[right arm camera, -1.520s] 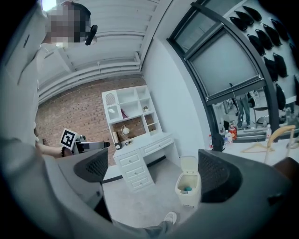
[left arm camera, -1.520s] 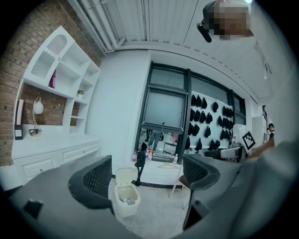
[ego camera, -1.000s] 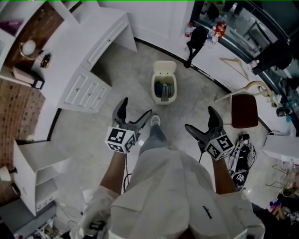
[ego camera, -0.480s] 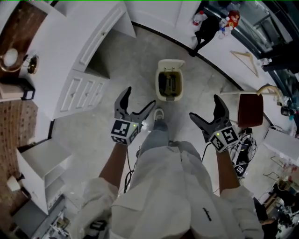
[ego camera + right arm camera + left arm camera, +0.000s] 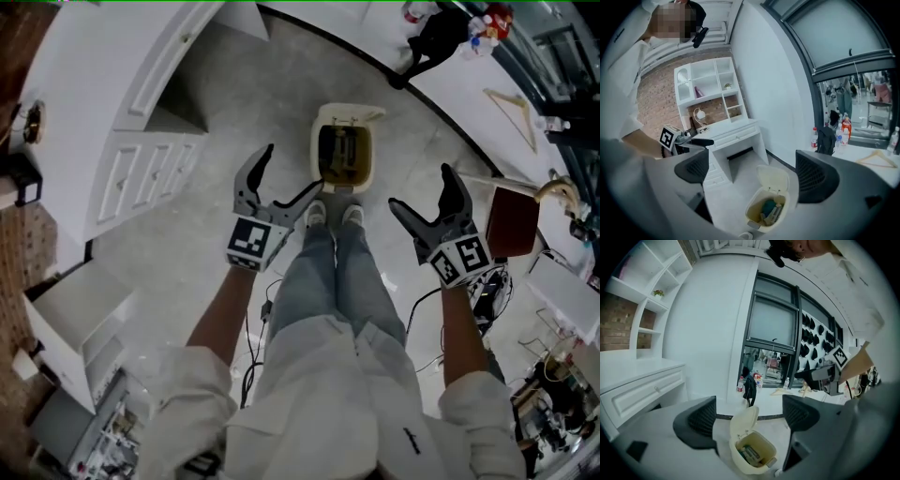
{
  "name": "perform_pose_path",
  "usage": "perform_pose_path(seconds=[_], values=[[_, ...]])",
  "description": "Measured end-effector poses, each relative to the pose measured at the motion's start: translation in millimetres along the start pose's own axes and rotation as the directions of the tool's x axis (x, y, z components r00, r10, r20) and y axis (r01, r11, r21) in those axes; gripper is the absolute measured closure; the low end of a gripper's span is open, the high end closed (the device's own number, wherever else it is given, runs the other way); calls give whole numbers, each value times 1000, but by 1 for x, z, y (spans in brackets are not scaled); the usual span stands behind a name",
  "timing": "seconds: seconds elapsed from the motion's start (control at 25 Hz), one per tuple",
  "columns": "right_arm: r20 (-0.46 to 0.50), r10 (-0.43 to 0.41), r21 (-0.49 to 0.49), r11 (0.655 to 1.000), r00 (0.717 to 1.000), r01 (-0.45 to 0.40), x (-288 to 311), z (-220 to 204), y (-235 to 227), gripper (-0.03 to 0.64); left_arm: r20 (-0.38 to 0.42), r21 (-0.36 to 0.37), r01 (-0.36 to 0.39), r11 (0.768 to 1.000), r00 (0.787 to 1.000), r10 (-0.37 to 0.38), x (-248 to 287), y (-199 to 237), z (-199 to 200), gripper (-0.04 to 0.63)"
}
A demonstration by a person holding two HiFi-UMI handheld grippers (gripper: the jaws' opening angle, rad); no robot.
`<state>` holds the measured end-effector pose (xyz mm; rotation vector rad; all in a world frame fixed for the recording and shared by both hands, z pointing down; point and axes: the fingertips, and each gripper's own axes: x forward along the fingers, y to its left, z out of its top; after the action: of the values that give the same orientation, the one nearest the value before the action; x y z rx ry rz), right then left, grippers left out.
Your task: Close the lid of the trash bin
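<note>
Trash bin (image 5: 342, 159): cream, on the floor just ahead of the person's shoes (image 5: 317, 214); lid (image 5: 349, 114) upright at the far rim, contents showing.
Left gripper (image 5: 292, 169): jaws apart, empty, near the bin's left edge.
Right gripper (image 5: 419, 187): jaws apart, empty, well right of the bin.
Clearance: bare floor both sides; vanity desk (image 5: 141, 94) left, stool (image 5: 511, 220) right.
Change: bin closer to the feet than half a second ago.

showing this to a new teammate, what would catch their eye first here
First is the cream trash bin just ahead of the person's shoes, its lid tipped up and rubbish showing inside. Next come the left gripper and right gripper, held out on either side of the bin, both with jaws apart and empty.
</note>
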<state>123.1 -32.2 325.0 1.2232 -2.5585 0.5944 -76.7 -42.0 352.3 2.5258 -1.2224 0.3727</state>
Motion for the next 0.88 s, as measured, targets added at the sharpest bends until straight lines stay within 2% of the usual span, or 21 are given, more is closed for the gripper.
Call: perform_pose_path(seconds=[0.52, 0.88], values=[[-9, 3, -16, 1000, 1000, -3, 106, -86, -95, 32, -2, -23, -75, 997, 997, 75, 111, 45, -98, 143], [-46, 14, -32, 999, 999, -15, 146, -148, -129, 38, -19, -11, -113, 994, 993, 112, 159, 59, -153, 144]])
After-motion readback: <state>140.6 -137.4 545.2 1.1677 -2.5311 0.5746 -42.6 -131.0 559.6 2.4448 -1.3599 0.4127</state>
